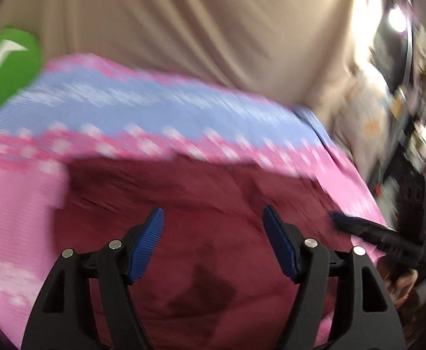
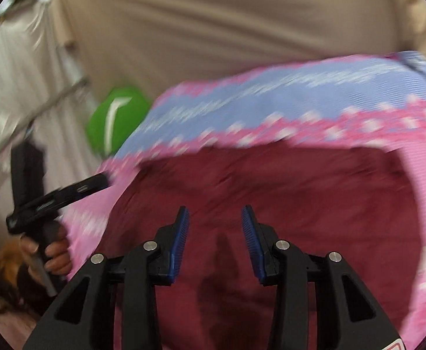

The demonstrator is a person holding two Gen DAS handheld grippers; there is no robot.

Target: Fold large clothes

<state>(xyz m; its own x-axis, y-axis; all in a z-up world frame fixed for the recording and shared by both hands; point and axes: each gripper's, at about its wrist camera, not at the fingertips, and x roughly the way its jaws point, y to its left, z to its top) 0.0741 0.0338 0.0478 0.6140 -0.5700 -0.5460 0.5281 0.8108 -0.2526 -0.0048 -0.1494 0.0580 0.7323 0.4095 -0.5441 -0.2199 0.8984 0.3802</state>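
Two hand-held black grippers with ribbed blue pads are hanging over a dark red, crumpled garment (image 1: 213, 204) lying on a pink and light-blue patterned woven mat (image 1: 143, 108) spread across a beige sheet-covered surface (image 1: 183, 14). The left gripper (image 1: 213, 242) is standing with its jaws wide apart and nothing between them, the red cloth showing below the gap. The right gripper (image 2: 215, 242) is standing with its jaws partly apart, likewise gripping nothing, the same garment lying beneath it. In the left wrist view the right gripper is showing at the right edge, its blue-tipped finger (image 1: 344, 220) reaching over the mat's pink border. In the right wrist view the left gripper's handle is showing at the left, a hand (image 2: 52, 252) wrapping around it. A bright green object with a white stripe (image 2: 116, 119) is lying just beside the mat's far corner on the beige surface. Both views are smeared by motion blur, and the garment's shape and folds are hard to make out
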